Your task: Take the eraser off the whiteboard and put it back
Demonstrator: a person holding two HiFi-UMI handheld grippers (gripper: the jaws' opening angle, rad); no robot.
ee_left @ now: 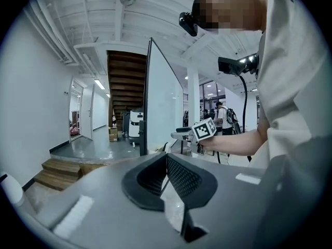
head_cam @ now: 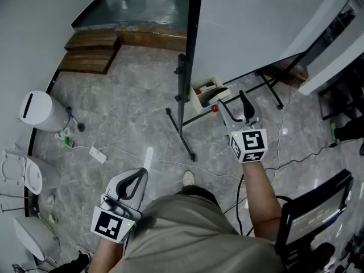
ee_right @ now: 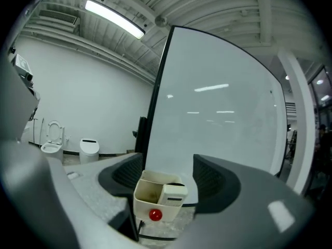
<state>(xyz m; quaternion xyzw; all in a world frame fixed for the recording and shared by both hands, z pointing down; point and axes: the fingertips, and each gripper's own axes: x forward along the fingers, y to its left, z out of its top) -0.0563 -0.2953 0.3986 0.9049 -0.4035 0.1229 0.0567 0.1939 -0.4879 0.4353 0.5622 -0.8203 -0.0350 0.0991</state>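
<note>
The whiteboard (head_cam: 256,21) stands on a black stand. A cream holder box (head_cam: 206,95) hangs at its lower edge. In the right gripper view the white eraser (ee_right: 173,195) stands upright inside the box (ee_right: 145,191), above a red round knob (ee_right: 155,215). My right gripper (head_cam: 233,104) is open just in front of the box, its wide jaws (ee_right: 168,175) framing it with nothing between the pads. My left gripper (head_cam: 141,174) hangs low at my left side, far from the board, its tips (ee_left: 167,158) together and empty.
The black stand legs (head_cam: 185,129) spread on the marble floor below the box. A white power strip (head_cam: 98,154) and cables lie on the floor. Toilets (head_cam: 40,111) line the left wall, wooden steps (head_cam: 91,50) sit at the back, and a black chair (head_cam: 313,215) is at the right.
</note>
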